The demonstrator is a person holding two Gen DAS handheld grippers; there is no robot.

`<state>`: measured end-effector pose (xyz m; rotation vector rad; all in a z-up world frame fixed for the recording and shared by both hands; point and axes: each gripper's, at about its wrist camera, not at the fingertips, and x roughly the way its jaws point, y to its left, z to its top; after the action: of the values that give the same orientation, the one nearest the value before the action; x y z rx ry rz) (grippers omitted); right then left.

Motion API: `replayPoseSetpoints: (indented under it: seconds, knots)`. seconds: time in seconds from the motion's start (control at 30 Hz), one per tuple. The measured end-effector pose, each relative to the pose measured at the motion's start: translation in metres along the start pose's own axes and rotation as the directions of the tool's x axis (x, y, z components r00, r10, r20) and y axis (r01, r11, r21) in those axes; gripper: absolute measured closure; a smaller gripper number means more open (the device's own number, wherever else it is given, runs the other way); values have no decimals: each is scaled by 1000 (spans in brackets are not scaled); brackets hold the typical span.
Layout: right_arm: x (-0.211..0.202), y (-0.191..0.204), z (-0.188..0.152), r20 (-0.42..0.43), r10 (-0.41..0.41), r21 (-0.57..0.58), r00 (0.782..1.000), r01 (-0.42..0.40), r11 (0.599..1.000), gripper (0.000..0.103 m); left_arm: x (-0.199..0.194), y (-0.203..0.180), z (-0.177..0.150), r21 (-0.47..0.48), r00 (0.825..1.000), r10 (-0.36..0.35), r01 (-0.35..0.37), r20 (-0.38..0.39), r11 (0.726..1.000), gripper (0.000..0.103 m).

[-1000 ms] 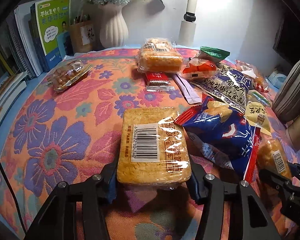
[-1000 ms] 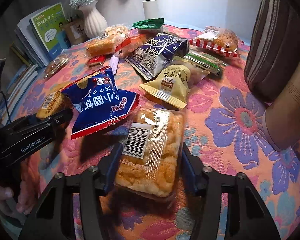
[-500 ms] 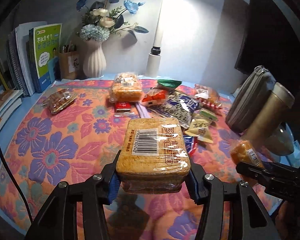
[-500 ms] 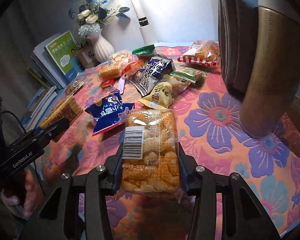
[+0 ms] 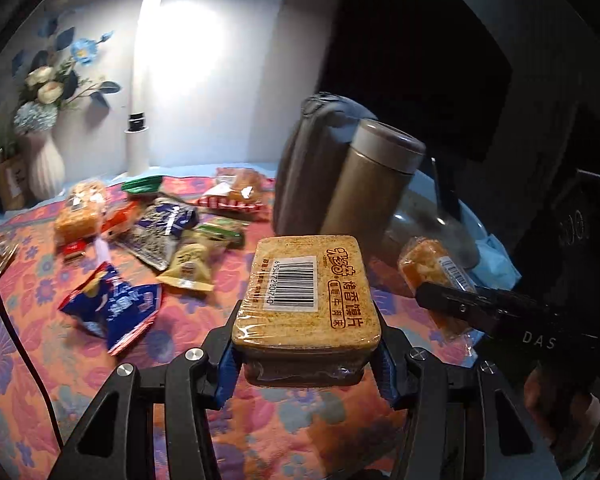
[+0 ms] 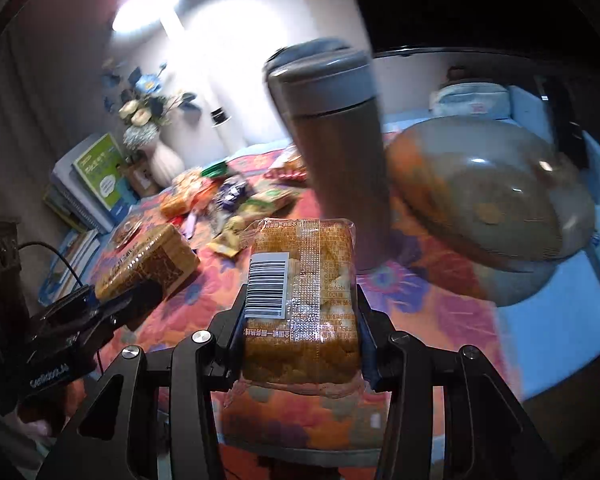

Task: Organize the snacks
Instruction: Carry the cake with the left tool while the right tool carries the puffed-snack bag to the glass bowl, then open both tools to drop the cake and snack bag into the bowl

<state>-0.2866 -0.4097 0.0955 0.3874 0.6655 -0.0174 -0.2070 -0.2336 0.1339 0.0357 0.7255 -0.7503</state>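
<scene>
Far left in the left wrist view: white vase with flowers against the wall, lamp post beside it. On the floral cloth, a scatter of snacks: orange pack, dark blue-and-white bag, yellow pouch, blue and red bag nearer the camera. Centre: left gripper clamped on a brown biscuit pack, barcode up, held above the cloth. Behind it, a grey pouch and a tan flask standing close together. Right: right gripper seen from the side, closed on a puffed snack pack. In the right wrist view, left gripper with the biscuit pack at the left, then the right gripper pressed on both sides of the puffed snack pack, raised above the cloth, flask just beyond, a glass bowl to the right, blurred.
</scene>
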Motion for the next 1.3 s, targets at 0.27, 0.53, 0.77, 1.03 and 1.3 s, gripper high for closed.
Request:
replayPoseSetpoints:
  seconds: [0.27, 0.53, 0.77, 1.03, 1.3]
  knots:
    - [-36, -68, 6, 77, -88, 97, 993, 80, 992, 59, 32, -71, 21, 97, 994, -106, 109, -28, 989, 50]
    - [-53, -134, 36, 149, -173, 187, 974, 144, 972, 59, 83, -136, 51, 160, 990, -140, 138, -2, 977, 50]
    - [-32, -172, 61, 105, -199, 243, 974, 169, 955, 59, 127, -168, 67, 185, 996, -84, 83, 0, 979, 50]
    - [-7, -185, 79, 58, -195, 238, 979, 176, 955, 46, 160, -178, 75, 207, 1000, -21, 18, 12, 978, 40]
    - [-17, -186, 79, 81, -204, 232, 976, 181, 956, 45, 151, -173, 79, 206, 998, -33, 22, 52, 978, 27]
